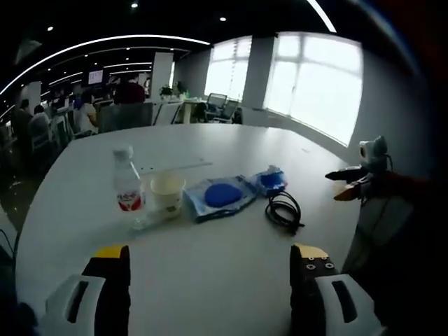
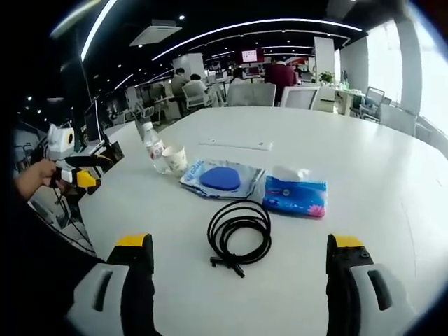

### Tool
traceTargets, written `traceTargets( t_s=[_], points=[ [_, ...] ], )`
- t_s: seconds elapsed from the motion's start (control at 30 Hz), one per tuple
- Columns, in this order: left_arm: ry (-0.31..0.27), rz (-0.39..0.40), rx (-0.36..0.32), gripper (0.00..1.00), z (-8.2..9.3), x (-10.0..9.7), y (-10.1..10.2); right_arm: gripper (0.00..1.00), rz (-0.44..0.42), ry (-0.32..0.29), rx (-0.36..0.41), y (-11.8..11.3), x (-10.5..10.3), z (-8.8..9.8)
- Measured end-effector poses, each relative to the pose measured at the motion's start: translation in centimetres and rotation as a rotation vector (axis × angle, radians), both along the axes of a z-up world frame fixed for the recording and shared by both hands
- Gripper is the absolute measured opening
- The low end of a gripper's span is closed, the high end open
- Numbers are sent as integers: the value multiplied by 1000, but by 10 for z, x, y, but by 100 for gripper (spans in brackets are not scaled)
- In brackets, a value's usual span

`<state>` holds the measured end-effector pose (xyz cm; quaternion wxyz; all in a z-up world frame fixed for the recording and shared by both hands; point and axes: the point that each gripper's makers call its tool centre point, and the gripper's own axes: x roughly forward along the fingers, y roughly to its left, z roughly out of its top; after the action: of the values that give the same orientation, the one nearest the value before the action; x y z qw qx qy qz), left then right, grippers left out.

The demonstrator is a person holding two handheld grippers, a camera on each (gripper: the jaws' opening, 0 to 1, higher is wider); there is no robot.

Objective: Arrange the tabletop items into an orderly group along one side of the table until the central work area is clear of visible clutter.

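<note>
Both tongs wide apart, holding nothing. Clear plastic water bottle w/ red label (image 1: 128,187), white paper cup (image 1: 167,193), blue pouch (image 2: 222,178), blue tissue pack (image 2: 295,194), black coiled cable (image 2: 239,236) sit mid white counter (image 2: 350,147). Risk: bump tips bottle or cup; cable coil falls loose when lifted.

White bench (image 2: 392,182); clear water bottle (image 2: 153,148) with red-and-white label; cream paper cup (image 2: 175,159); blue disc in clear bag (image 2: 221,178); blue tissue pack (image 2: 295,192) with pink flowers; black coiled cable (image 2: 239,236); yellow-tipped black jaws.
</note>
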<state>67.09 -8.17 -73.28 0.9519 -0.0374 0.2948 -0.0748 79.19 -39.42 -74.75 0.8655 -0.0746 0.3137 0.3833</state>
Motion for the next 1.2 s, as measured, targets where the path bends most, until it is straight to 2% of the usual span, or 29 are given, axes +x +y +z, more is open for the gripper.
traceTargets(
  t_s=[0.27,0.57,1.2],
  points=[
    [-1,6,-12,99,3,-5,0,100,-1,-11,3,-1,-3,10],
    [6,6,-22,99,4,-7,2,100,0,-14,1,-1,-4,15],
    [7,-3,-29,99,2,-9,-1,100,-9,-3,-1,-5,-5,12]
  ],
)
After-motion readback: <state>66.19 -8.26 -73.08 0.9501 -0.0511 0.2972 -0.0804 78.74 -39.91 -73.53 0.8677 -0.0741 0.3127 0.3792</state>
